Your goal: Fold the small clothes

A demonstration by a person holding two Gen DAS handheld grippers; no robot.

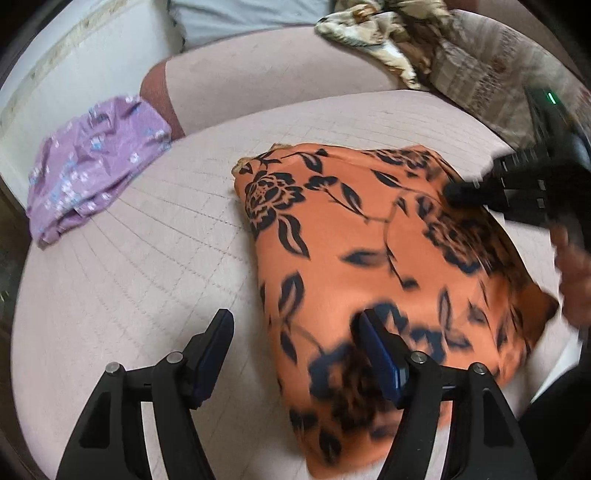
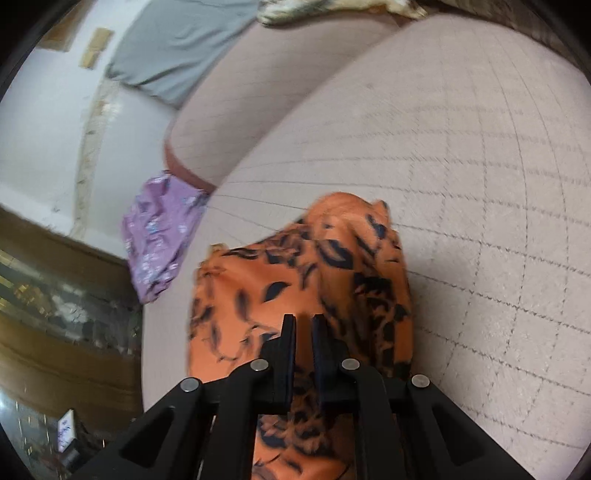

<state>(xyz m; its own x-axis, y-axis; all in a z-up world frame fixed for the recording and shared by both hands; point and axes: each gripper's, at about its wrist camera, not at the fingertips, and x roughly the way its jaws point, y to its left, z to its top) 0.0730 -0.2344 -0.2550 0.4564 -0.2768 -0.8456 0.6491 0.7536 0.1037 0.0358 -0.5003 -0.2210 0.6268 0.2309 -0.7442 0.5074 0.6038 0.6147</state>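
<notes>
We held the left gripper (image 1: 295, 328) with jaws spread wide over the orange floral garment (image 1: 369, 240); the right gripper (image 2: 303, 325) pinched its fabric on the quilted bed (image 2: 480, 184).

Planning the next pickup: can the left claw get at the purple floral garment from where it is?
Probably yes: the left claw is open, and bare cushion lies between it and the purple floral garment.

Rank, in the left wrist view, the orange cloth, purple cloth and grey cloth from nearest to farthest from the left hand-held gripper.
1. Orange cloth: directly under the left hand-held gripper, toward its right finger.
2. Purple cloth: off to the left, at the cushion's edge.
3. Grey cloth: far back, at the top of the view.
</notes>
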